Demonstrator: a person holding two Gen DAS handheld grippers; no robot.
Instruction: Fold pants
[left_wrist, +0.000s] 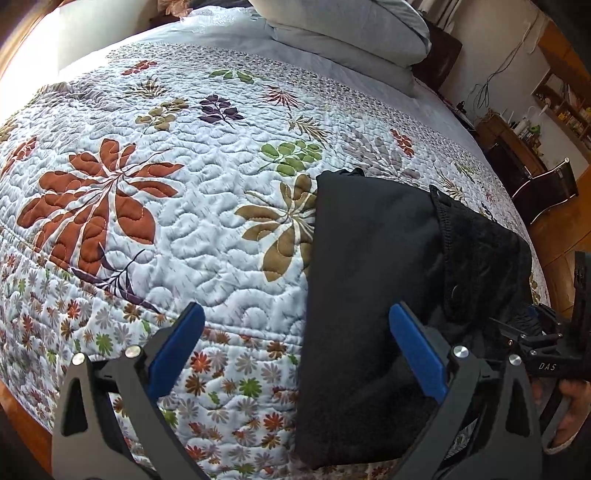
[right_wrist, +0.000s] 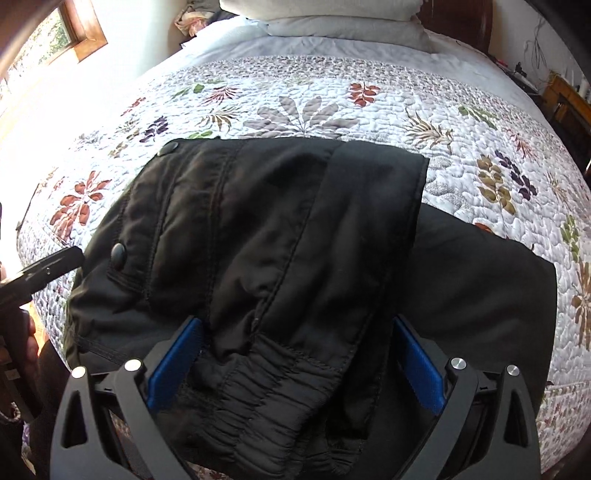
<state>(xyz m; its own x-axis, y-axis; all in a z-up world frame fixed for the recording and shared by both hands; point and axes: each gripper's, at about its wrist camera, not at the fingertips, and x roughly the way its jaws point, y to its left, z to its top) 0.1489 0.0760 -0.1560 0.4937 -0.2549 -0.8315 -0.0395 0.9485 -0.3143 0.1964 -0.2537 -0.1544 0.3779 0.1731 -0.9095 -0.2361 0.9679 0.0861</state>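
Note:
Black pants (right_wrist: 280, 236) lie folded on a floral quilted bed (right_wrist: 332, 99), near its front edge. An elastic cuff (right_wrist: 266, 398) lies on top, between the wide-open blue fingers of my right gripper (right_wrist: 295, 332), which do not pinch it. In the left wrist view the pants (left_wrist: 373, 295) lie at the right. My left gripper (left_wrist: 295, 321) is open, its right finger (left_wrist: 417, 350) over the pants' left edge, its left finger (left_wrist: 177, 350) over the quilt. The right gripper's body (left_wrist: 546, 354) shows at the far right.
Grey pillows (left_wrist: 343, 33) are stacked at the head of the bed. A wooden cabinet and shelves (left_wrist: 524, 144) stand right of the bed. The left gripper's body (right_wrist: 40, 273) and a hand show at the left edge of the right wrist view.

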